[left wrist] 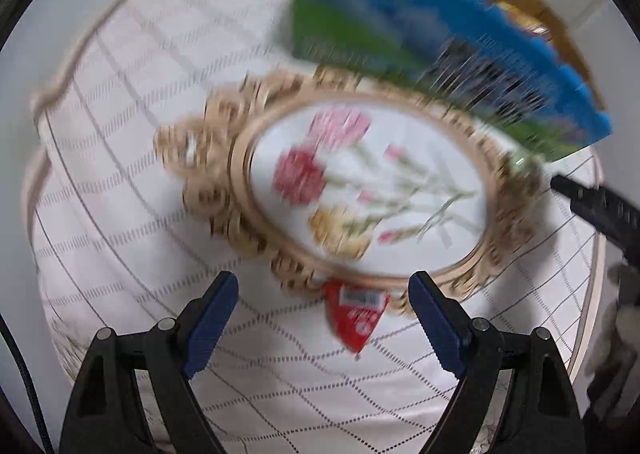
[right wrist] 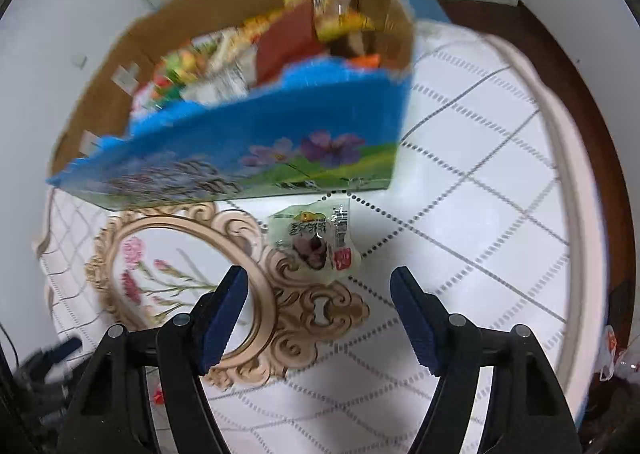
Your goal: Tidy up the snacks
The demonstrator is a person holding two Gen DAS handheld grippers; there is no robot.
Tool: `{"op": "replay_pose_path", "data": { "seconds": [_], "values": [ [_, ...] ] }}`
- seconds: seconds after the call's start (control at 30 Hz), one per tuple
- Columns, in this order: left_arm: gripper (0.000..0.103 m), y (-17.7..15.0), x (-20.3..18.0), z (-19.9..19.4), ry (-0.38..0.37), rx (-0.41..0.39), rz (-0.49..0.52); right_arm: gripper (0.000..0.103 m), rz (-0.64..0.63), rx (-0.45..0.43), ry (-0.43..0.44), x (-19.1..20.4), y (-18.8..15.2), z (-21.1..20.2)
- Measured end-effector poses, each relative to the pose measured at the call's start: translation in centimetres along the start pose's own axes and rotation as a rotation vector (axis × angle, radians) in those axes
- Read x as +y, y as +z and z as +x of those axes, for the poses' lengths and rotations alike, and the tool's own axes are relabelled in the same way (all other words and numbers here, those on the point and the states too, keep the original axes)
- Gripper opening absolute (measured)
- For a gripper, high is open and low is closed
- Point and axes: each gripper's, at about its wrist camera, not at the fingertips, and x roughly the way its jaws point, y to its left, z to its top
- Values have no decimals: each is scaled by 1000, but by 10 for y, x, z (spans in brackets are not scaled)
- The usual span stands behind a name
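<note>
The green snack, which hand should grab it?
Probably the right. The green snack lies just ahead of the open right gripper, beside the box. The open left gripper faces a red packet instead.

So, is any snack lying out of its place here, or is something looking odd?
Yes. Two packets lie outside the blue snack box: a pale green one on the tablecloth, overlapping the ornate floral tray's rim, and a red one at that tray's edge. Both grippers, left and right, are open and empty.
</note>
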Motion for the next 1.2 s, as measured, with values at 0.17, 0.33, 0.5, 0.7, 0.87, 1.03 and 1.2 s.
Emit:
{"op": "replay_pose_path", "data": {
  "seconds": [0.17, 0.33, 0.5, 0.7, 0.87, 1.03, 1.2],
  "values": [
    [87, -16, 10, 23, -23, 92, -44, 76, 31, 48, 15, 0, 15, 46],
    [87, -26, 5, 32, -66, 139, -38, 64, 32, 48, 21, 4, 15, 64],
    [87, -33, -8, 44, -118, 180, -9, 49, -32, 74, 15, 11, -17, 56],
    [71, -37, -16, 74, -133, 224, 14, 40, -58, 170, 30, 8, -78, 60],
    [33, -41, -14, 91, -126, 243, 36, 40, -38, 215, 57, 7, -121, 57],
    [32, -27, -14, 84, -112, 192, 58, 44, 77, 178, 99, -8, -128, 44],
    [32, -6, -22, 76, -76, 122, 89, 68, 139, 97, 72, -18, -106, 32]
  ]
}}
